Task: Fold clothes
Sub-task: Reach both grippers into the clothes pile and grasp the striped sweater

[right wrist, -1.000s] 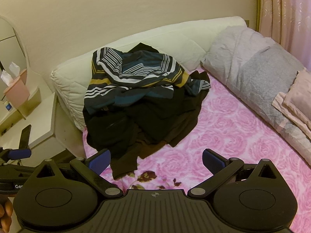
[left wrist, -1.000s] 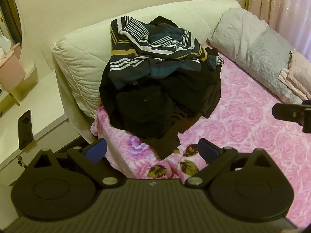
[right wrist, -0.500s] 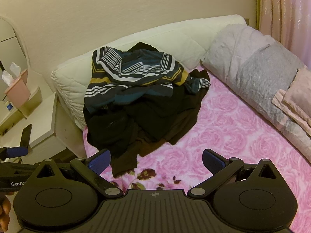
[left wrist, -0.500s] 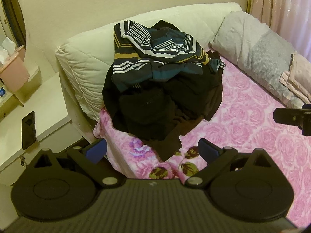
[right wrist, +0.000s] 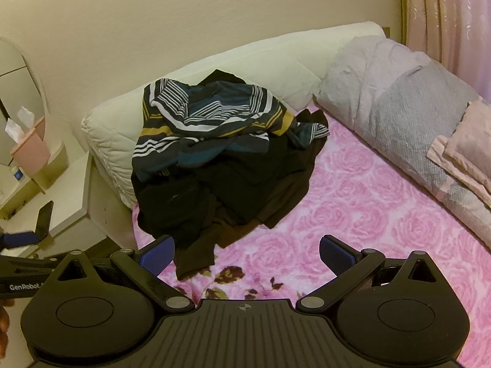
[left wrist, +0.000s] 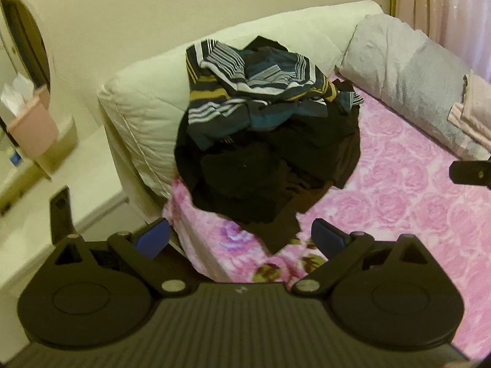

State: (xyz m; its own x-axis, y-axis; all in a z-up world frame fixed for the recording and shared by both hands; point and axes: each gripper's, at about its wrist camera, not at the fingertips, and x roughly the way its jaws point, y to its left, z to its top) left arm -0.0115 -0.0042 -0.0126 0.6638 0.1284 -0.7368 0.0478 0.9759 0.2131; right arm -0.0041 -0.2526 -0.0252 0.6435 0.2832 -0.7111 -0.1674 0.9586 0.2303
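The bed (left wrist: pixel 399 202) fills the middle and right of both views, covered by a pink blanket (right wrist: pixel 368 214) printed with roses. A white quilted headboard cushion (right wrist: pixel 245 61) curves along its far edge against the cream wall, and a grey duvet (right wrist: pixel 399 104) lies bunched toward the upper right, with a folded pale pink cloth (right wrist: pixel 460 147) resting on it at the right edge. Pink curtains (right wrist: pixel 445 15) hang in the upper right corner.

The pile of clothes (left wrist: pixel 270 153) sits unfolded in the centre of each frame, at the head end of the bed and partly leaning on the cushion. A striped shirt (right wrist: pixel 208 122) in navy, teal, white and mustard lies crumpled on top; black clothes (right wrist: pixel 221 196) spread beneath it, one dark flap trailing toward the lower edge of the bed.

At the left of the frame stands a white desk (left wrist: pixel 46 214) with a dark phone (left wrist: pixel 61 211) lying on it and a pink tissue box (right wrist: pixel 29 150) behind.

The left gripper (left wrist: pixel 239 239) and the right gripper (right wrist: pixel 247 254) sit at the bottom of their own views, each with jaws spread wide and holding nothing, both short of the pile. The left gripper also shows at the lower left edge of the right wrist view.
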